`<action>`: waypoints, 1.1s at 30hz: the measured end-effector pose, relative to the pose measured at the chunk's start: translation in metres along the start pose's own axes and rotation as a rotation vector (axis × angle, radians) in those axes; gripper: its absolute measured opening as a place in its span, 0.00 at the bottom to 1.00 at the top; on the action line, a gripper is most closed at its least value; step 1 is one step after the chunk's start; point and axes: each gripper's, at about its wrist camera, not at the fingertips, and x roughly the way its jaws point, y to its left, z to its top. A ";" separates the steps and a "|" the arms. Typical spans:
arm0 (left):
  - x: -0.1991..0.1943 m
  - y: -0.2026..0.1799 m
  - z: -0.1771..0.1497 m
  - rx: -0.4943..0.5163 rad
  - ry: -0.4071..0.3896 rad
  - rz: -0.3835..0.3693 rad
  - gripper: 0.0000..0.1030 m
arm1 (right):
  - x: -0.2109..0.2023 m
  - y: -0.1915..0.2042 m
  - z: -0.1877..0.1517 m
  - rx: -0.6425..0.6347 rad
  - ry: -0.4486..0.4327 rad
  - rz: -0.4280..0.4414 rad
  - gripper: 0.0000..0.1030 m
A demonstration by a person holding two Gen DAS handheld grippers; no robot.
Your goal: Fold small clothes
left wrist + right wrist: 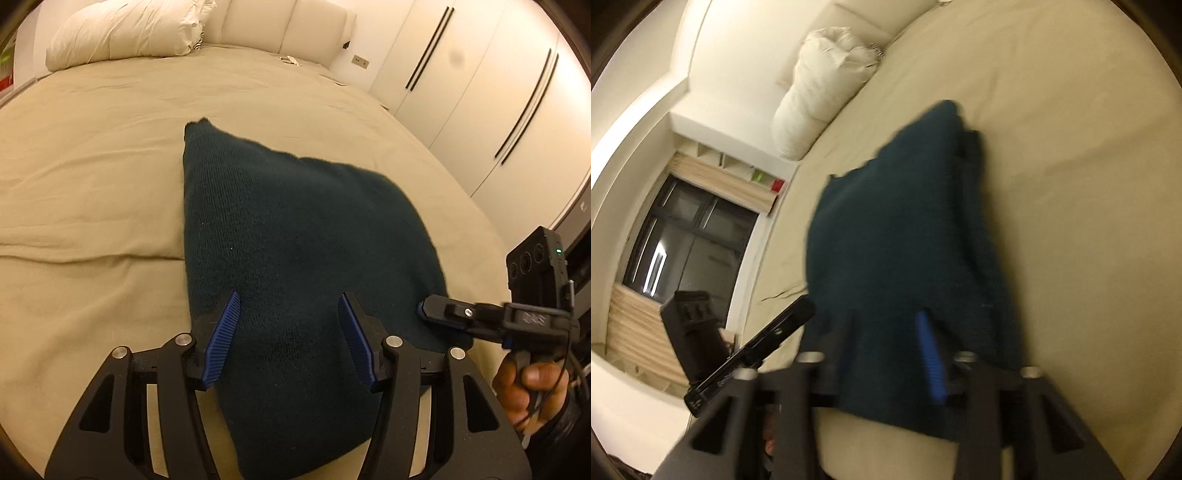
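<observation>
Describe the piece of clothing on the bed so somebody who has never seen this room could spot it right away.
Find the wide bed with the beige cover and the white pillow at its head. Near its foot edge lies the knit garment, folded into a rough rectangle. It is dark teal, the only dark thing on that pale cover.

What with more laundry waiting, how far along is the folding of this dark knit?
Done: the dark knit lies in layers on the bed. In hand: the right gripper is shut at its right edge; the left gripper hangs open over its near end. Left: probably one more fold, since it is a broad, uneven panel.
</observation>
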 end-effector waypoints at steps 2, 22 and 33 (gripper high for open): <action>0.005 -0.003 -0.006 0.018 -0.008 0.011 0.52 | -0.007 -0.021 -0.002 0.051 -0.024 0.018 0.00; 0.015 -0.030 0.019 0.156 0.063 0.224 0.53 | -0.015 0.054 0.062 -0.126 -0.099 0.079 0.28; 0.022 -0.032 0.015 0.177 0.063 0.230 0.56 | 0.054 0.015 0.087 -0.053 -0.013 -0.006 0.29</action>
